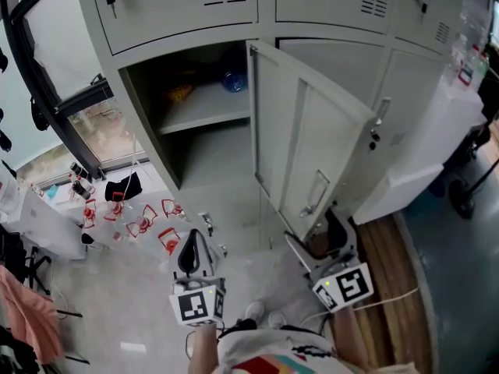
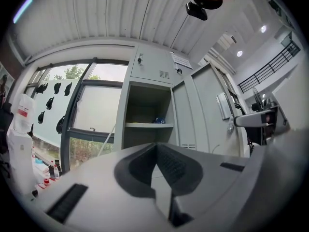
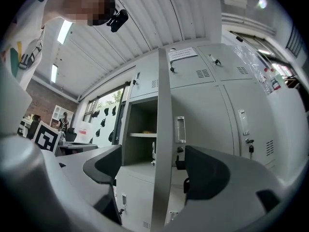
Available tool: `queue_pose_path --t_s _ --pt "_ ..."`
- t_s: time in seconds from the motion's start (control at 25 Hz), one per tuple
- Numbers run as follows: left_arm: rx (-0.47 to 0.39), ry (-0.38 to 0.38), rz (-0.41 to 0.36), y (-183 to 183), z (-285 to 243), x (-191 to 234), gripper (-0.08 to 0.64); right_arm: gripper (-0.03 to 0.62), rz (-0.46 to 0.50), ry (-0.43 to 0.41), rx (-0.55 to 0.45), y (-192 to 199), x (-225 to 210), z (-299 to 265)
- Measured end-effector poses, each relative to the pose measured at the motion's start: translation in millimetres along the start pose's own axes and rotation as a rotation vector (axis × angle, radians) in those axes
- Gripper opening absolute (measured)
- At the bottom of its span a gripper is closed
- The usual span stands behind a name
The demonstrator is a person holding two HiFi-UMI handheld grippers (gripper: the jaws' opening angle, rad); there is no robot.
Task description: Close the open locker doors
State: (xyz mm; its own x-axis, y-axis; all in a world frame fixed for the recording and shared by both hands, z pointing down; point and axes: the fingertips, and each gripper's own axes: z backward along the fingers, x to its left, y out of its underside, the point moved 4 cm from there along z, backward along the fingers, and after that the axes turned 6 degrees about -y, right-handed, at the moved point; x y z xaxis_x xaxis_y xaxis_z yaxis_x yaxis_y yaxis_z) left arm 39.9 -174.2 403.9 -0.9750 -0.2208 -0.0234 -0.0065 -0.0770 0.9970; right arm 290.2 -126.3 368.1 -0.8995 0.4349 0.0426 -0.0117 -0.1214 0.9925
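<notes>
Right gripper view shows door between parted jaws.

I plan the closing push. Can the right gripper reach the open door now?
Probably yes: the door shows its edge just before the open jaws of the right gripper, and nothing shows between them.

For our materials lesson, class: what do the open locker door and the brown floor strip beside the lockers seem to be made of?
The open locker door is likely sheet steel painted pale grey with a satin finish: it has a thin folded edge and pressed vertical ribs. The brown floor strip is probably wood or wood-look laminate: it shows parallel plank lines and grain-like streaks.
</notes>
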Motion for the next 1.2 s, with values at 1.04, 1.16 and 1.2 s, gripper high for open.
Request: queue_pose_path --t_s 1.04,1.16,1.2 --pt "0.009 -0.071 -0.026 -0.5 8.2 23.8 0.005 0.396 0.031 -0.191 -0.058 -23.9 29.7 -22.3" --pt "0.012 -0.065 -0.026 0.4 8.7 22.5 0.005 0.396 0.036 -0.224 -0.064 -26.8 35.3 -26.4" --pt "0.013 -0.064 -0.025 0.5 8.8 22.5 0.005 0.396 0.036 -0.237 -0.064 -27.0 37.8 -27.4"
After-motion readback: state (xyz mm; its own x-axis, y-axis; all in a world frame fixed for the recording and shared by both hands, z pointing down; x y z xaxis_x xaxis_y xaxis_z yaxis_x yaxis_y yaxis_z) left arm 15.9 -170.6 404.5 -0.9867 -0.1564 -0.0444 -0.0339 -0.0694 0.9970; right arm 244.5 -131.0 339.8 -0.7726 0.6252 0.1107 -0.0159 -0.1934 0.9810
